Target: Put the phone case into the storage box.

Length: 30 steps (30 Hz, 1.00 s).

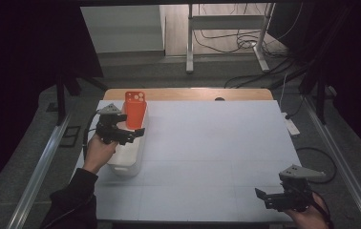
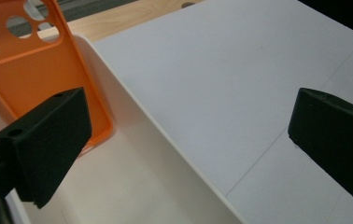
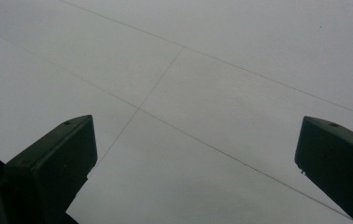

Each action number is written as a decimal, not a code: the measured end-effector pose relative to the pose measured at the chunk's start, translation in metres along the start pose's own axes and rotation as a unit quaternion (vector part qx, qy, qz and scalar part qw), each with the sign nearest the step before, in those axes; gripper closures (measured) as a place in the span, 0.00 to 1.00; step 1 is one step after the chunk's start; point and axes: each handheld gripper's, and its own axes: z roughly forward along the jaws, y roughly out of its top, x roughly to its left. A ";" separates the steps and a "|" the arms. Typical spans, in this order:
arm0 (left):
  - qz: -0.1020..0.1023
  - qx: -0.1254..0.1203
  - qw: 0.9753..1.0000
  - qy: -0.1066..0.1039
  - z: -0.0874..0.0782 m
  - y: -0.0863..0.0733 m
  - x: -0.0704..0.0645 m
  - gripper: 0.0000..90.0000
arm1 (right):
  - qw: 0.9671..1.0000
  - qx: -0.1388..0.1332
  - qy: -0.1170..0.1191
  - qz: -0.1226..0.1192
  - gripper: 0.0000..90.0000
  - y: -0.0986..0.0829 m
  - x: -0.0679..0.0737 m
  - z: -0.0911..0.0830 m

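Note:
An orange phone case with camera cut-outs stands upright, leaning in the far end of a white open bin at the table's left. My left gripper hovers open at the bin. In the left gripper view one jaw is over the bin's inside in front of the phone case, the other is over the table, and the bin's rim runs between them. Nothing is between the jaws. My right gripper is open and empty over the near right corner of the white table top.
The white table top lies on a wooden table whose edge shows at the back. Metal rails flank both sides. Cables, a power strip and a metal stand are on the floor beyond.

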 end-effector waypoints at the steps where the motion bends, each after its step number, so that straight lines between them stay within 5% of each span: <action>1: 0.001 0.003 1.000 0.000 0.000 -0.001 -0.003 0.00 | 1.000 0.000 0.000 -0.001 0.00 0.000 0.000 0.000; 30: 0.009 0.005 1.000 0.006 -0.022 -0.026 -0.031 0.01 | 1.000 -0.004 0.001 -0.005 0.00 0.000 0.001 0.000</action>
